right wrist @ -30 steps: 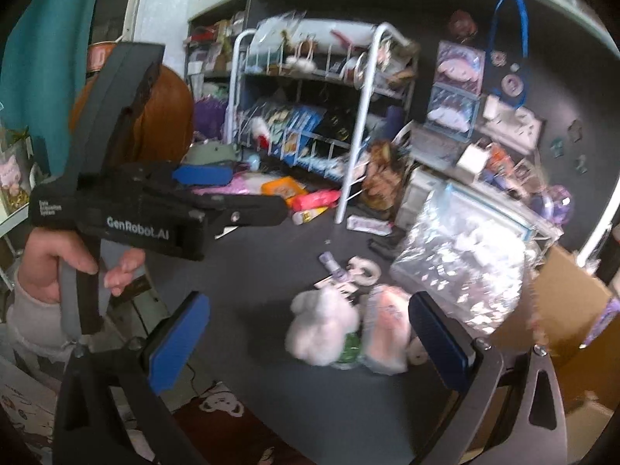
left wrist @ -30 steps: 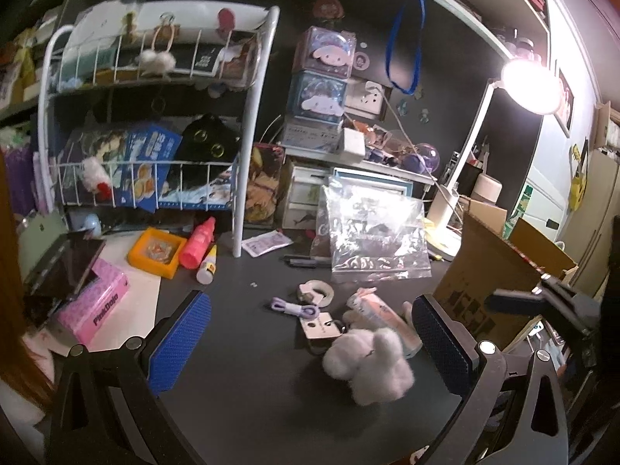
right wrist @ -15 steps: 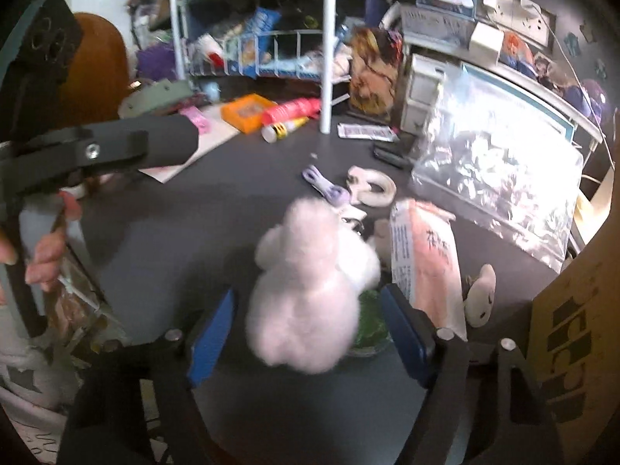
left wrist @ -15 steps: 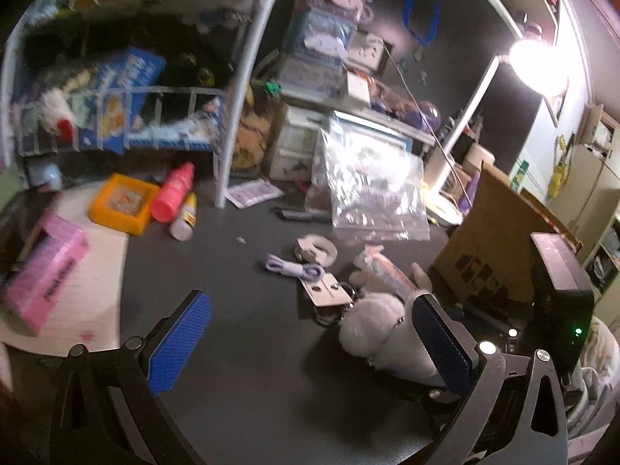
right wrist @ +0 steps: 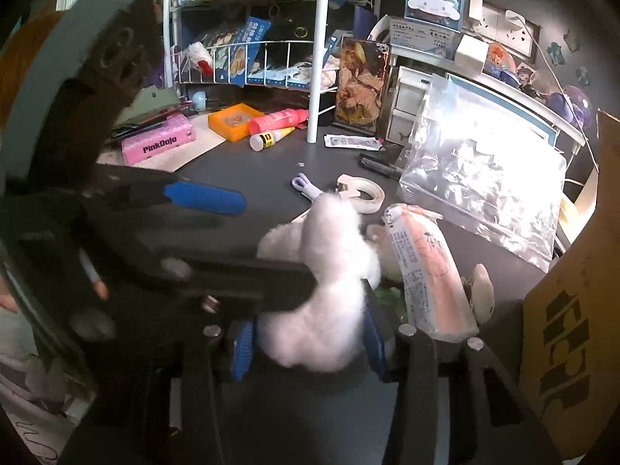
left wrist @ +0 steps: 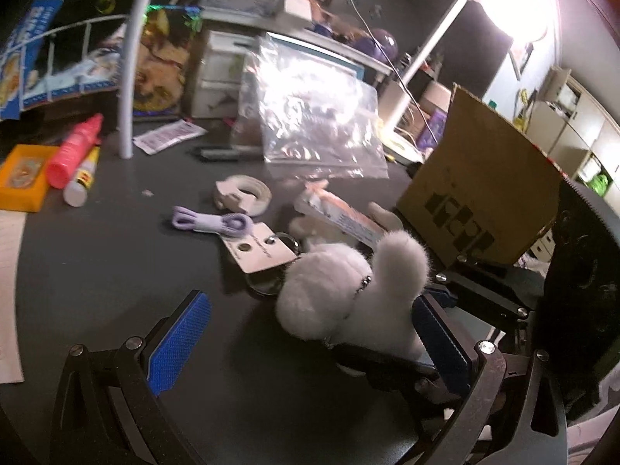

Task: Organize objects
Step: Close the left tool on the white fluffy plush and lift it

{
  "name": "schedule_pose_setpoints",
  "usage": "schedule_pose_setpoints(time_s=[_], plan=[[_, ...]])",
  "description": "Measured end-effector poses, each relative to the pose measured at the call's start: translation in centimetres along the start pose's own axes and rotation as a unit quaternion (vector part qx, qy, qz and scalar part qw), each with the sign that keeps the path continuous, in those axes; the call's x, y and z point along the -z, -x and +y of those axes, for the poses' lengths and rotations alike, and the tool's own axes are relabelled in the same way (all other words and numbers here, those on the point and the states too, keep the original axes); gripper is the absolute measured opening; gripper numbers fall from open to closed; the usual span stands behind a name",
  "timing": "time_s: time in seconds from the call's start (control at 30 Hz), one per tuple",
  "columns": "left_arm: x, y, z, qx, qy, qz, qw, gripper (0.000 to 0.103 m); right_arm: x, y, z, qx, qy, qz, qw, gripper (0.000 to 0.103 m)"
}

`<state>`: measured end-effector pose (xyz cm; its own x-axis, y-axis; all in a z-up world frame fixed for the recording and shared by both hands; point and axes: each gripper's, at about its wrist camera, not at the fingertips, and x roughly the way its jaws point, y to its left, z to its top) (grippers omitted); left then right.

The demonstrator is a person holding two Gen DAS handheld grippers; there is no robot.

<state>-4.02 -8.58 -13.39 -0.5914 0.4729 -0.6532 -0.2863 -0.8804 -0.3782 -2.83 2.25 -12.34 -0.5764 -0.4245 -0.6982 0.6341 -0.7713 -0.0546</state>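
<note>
Fluffy plush toy (right wrist: 329, 271) (white), glossy plastic bag (left wrist: 314, 116), matt desk (left wrist: 97, 271).

My left gripper (right wrist: 201, 201) was a big dark blur across the left side of my right camera, and it hid the near left of the desk (right wrist: 271, 166). My own right pads were half hidden by the fluffy white toy (right wrist: 325, 267). Something green (right wrist: 387, 294) peeked out under the toy, but I could not tell what. The cardboard box (right wrist: 573, 310) was cut off at the right edge.
</note>
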Motion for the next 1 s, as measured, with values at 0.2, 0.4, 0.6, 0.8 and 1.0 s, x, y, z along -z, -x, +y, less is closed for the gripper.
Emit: schedule_pose_setpoints(time_s=[0.2,0.4,0.6,0.8,1.0], plan=[[0.0,-0.4,-0.4,0.037,-0.004,0.008,0.9993,0.092,0.1,0.4,0.5,-0.009,0.003,-0.008,1.000,0.043],[0.2,0.3,-0.5,0.047,-0.005,0.006,0.9989,0.082,0.0,0.5,1.1,-0.016,0.004,-0.012,1.000,0.043],[-0.2,2.4,-0.9,0.035,-0.011,-0.014,0.9992,0.082,-0.6,1.6,1.9,-0.021,0.005,-0.030,0.999,0.043],[-1.3,5.4,-1.9,0.011,-0.022,-0.046,0.9987,0.081,-2.0,3.4,2.7,-0.029,0.017,-0.062,0.998,0.043],[-2.6,8.1,-3.6,-0.012,-0.035,-0.080,0.9961,0.081,-3.6,6.0,3.0,-0.036,0.037,-0.096,0.994,0.043]])
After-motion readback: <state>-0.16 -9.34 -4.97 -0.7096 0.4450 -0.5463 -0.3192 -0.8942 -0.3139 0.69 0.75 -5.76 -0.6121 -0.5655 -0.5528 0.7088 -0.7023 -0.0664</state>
